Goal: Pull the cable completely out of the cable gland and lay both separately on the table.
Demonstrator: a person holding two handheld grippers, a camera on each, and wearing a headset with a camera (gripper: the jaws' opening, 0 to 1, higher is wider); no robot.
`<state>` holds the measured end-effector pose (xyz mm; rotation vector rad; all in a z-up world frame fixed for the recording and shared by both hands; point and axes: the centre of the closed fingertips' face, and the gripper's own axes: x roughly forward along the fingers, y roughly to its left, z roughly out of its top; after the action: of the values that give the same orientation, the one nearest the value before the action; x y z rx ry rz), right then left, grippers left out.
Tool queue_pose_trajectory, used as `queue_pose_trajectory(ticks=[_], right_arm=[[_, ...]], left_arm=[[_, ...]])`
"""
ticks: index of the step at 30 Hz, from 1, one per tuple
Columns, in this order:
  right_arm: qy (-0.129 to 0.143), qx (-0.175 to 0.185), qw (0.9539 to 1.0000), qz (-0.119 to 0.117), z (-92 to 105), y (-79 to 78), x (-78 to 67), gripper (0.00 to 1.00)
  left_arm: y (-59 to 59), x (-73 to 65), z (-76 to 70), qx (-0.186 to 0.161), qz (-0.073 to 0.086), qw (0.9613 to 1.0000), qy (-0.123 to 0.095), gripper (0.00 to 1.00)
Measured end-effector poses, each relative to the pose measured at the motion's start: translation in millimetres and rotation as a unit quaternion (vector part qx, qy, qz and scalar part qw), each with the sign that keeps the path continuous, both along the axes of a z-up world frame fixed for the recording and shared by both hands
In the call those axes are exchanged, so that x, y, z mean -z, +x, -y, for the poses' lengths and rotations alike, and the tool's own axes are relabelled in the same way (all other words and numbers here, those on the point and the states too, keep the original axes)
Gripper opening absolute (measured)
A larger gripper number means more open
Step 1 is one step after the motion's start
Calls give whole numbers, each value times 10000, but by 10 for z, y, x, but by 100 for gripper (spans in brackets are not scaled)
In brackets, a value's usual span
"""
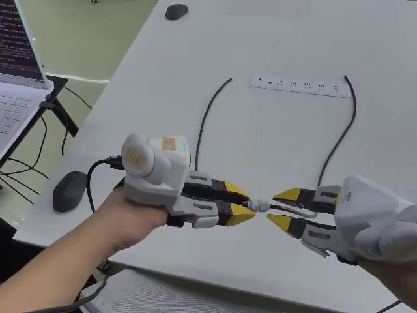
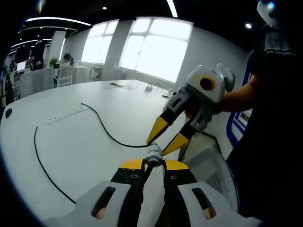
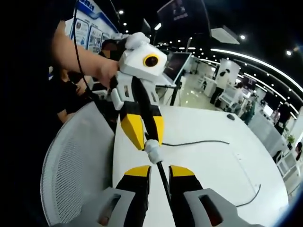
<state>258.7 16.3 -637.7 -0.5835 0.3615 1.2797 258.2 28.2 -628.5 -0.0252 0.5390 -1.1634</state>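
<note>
Fingertips of the left gripper (image 1: 251, 207) are clamping the white cable gland (image 1: 259, 205) near the front edge of the white table (image 1: 273, 143). Jaws of the right gripper (image 1: 270, 207) are standing apart and facing the left pair. The black cable (image 3: 163, 177) is running from the gland back between them, and they are not pressing on it. Farther back, a power strip (image 1: 300, 85) is lying on the table, with one black lead (image 1: 206, 120) to its left, another lead (image 1: 340, 134) to its right, and a dark mouse (image 1: 176, 11) at the far end. A laptop (image 1: 16, 72) and a second mouse (image 1: 68, 190) are sitting beside the table at left. The left gripper view is adding bright windows (image 2: 151, 47). The right gripper view is adding a grey mesh chair (image 3: 75, 165) and ceiling lights (image 3: 255, 53).
</note>
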Motion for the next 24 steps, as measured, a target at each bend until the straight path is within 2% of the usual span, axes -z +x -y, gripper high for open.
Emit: queue_pose_trajectory(ticks=[4, 6, 7, 10, 12, 15, 18, 24], right_arm=[[-59, 93, 9999, 78, 27, 41, -7, 4], [-85, 160, 9996, 224, 50, 83, -37, 1], [-40, 249, 9994, 232, 56, 103, -72, 1], [23, 348, 9990, 269, 62, 133, -109, 1], [81, 445, 9989, 151, 72, 153, -96, 1], [94, 469, 9987, 179, 83, 155, -101, 0], [121, 527, 9985, 49, 99, 145, -88, 0], [76, 585, 9983, -7, 134, 141, -61, 0]], left_arm=[[41, -20, 13, 7, 80, 9999, 66, 14], [56, -81, 34, 19, 97, 9999, 29, 14], [76, -101, 38, 23, 178, 9998, 65, 14], [112, -142, 42, 22, 212, 9997, 84, 14], [115, -140, 56, 43, 264, 9995, 142, 14], [123, -138, 55, 17, 246, 9996, 107, 14], [113, -131, 67, 16, 256, 9996, 100, 14], [100, -104, 80, 11, 262, 9996, 118, 14]])
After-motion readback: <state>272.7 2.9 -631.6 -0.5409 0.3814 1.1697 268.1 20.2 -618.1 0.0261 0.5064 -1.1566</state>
